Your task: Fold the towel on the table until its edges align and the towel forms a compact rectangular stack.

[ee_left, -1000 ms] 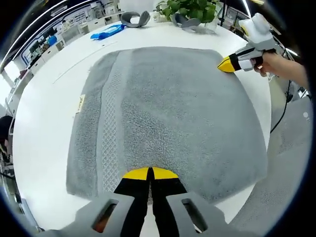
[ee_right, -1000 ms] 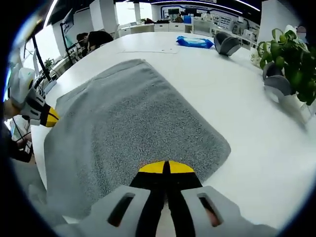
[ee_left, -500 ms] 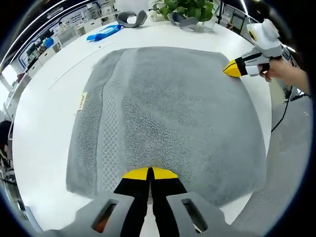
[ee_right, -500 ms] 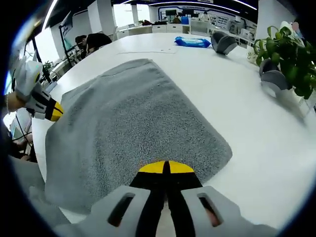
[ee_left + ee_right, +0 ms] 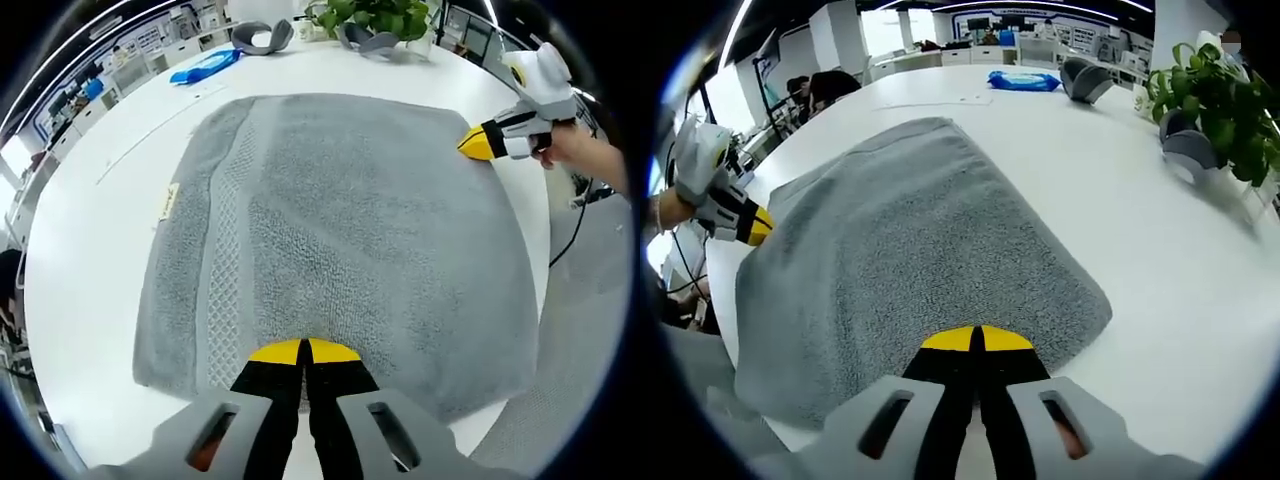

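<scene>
Since the earlier frames the far tongs in each view have slid a little outward along the towel's edge, and the towel lies flatter and more spread on the desk.

Left tongs point(image 5: 304, 349) rise from 6 o'clock in the left gripper view, yellow tips pressed together and closed on the near edge of the towel point(image 5: 340, 230). Right tongs point(image 5: 977, 338) do the same in the right gripper view, tips shut on the towel's point(image 5: 910, 250) near edge.

Seen from the left gripper view, the right tongs point(image 5: 474, 143) sit at 2 o'clock on the towel's far corner, held by a hand point(image 5: 575, 158). Seen from the right gripper view, the left tongs point(image 5: 758, 226) sit at 9 o'clock at the towel's other corner, with a hand point(image 5: 665, 208) behind them.

The grey towel lies spread on the white desk point(image 5: 90, 230), a woven band point(image 5: 225, 250) running along its side toward 9 o'clock and a small label point(image 5: 167, 201) at that edge.

Farther out, at 12 o'clock in the left gripper view, stand a plant point(image 5: 375, 15), two grey curved items point(image 5: 255, 36) and a blue packet point(image 5: 204, 67). The right gripper view shows the plant point(image 5: 1210, 95) at 2 o'clock, the packet point(image 5: 1020, 81) at 12 o'clock, and people seated at 10 o'clock beyond the desk point(image 5: 1180, 270).
</scene>
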Demonstrator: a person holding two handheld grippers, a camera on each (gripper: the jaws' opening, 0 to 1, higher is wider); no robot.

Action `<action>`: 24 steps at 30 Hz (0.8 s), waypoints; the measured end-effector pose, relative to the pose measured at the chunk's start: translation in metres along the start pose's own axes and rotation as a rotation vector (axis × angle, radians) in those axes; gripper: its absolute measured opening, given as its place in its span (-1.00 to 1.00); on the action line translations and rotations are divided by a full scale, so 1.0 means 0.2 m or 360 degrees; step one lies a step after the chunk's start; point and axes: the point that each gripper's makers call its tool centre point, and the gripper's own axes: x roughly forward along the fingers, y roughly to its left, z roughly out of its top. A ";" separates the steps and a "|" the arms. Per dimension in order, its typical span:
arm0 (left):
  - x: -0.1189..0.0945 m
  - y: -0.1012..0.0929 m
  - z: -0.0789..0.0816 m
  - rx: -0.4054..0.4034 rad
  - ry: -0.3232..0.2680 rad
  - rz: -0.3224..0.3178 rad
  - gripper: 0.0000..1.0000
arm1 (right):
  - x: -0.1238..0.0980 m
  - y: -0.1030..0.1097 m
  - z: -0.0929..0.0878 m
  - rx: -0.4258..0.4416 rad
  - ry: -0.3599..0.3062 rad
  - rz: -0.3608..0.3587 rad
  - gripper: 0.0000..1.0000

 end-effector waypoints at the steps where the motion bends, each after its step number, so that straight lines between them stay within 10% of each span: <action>1: 0.00 0.00 0.00 -0.0001 -0.0005 0.0005 -0.99 | 0.00 0.00 0.00 0.0011 -0.0002 0.0000 -1.00; 24: 0.04 0.04 0.08 0.0064 -0.0008 -0.0028 -0.99 | -0.05 0.03 -0.07 0.0043 -0.0010 -0.0052 -1.00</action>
